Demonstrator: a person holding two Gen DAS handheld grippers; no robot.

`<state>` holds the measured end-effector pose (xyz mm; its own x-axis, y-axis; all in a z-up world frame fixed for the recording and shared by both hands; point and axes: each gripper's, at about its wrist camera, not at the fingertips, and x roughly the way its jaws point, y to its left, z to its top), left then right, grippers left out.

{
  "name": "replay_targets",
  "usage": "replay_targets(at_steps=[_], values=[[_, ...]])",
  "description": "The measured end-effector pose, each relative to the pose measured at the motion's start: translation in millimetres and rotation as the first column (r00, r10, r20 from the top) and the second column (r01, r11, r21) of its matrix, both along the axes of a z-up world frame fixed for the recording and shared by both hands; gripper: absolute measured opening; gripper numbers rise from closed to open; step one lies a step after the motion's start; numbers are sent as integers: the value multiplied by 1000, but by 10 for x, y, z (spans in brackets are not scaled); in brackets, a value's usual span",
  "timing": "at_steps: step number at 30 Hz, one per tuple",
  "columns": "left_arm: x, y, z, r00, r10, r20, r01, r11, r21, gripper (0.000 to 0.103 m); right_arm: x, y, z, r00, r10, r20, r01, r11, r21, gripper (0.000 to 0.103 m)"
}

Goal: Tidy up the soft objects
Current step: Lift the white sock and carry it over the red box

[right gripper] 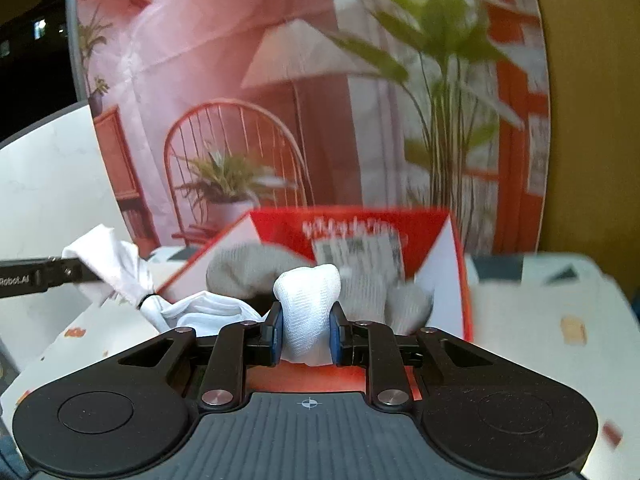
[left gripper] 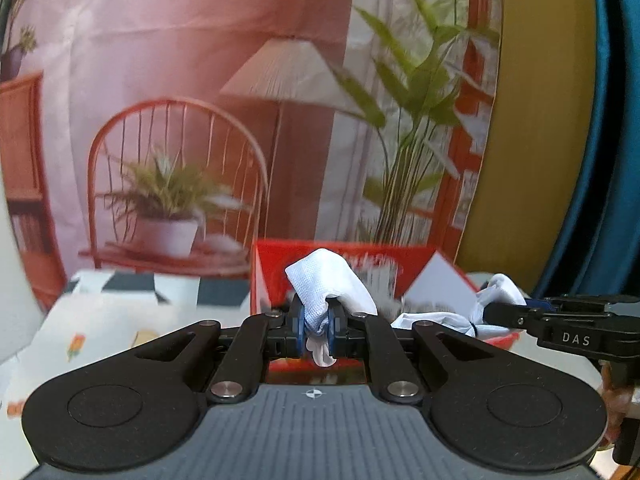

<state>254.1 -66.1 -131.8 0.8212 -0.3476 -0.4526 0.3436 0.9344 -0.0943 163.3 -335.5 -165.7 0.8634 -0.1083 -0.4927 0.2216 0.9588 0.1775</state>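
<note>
**White cloth lifted over the red box, both grippers clamped on it**

The left gripper [left gripper: 318, 326] has its jaws pinched tight on one end of a white mesh cloth [left gripper: 332, 280], and the right gripper [right gripper: 306, 332] is clamped on a thicker bunch of the same white fabric [right gripper: 308, 292]. Between them the cloth sags in a twisted band, cinched at one spot by a dark tie [right gripper: 146, 298]. It hangs above the near edge of the open red box [right gripper: 456, 264], not yet laid inside.

Grey knitted pieces [right gripper: 248, 272] already lie in the box against its back wall, so part of the sorting looks done. Judging from this, the white cloth is the item in hand, and lowering and releasing it is still to come. Whether more soft things wait elsewhere cannot be told.

The box stands at the far edge of the patterned tablecloth [left gripper: 104, 320], close to the printed backdrop [left gripper: 200, 80], so there is little room behind it. Its raised side flaps narrow the opening. The table to either side looks open.
</note>
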Motion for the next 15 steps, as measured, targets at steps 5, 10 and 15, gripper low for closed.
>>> replay_targets(at_steps=[5, 10, 15], values=[[231, -136, 143, 1000, 15, 27, -15, 1000, -6, 11, 193, -157, 232, 1000, -11, 28, 12, 999, -39, 20], [493, -254, 211, 999, 28, 34, -28, 1000, -4, 11, 429, -302, 331, 999, -21, 36, 24, 996, -82, 20], [753, -354, 249, 999, 17, 43, -18, 1000, 12, 11, 668, -454, 360, 998, -47, 35, 50, 994, -99, 20]])
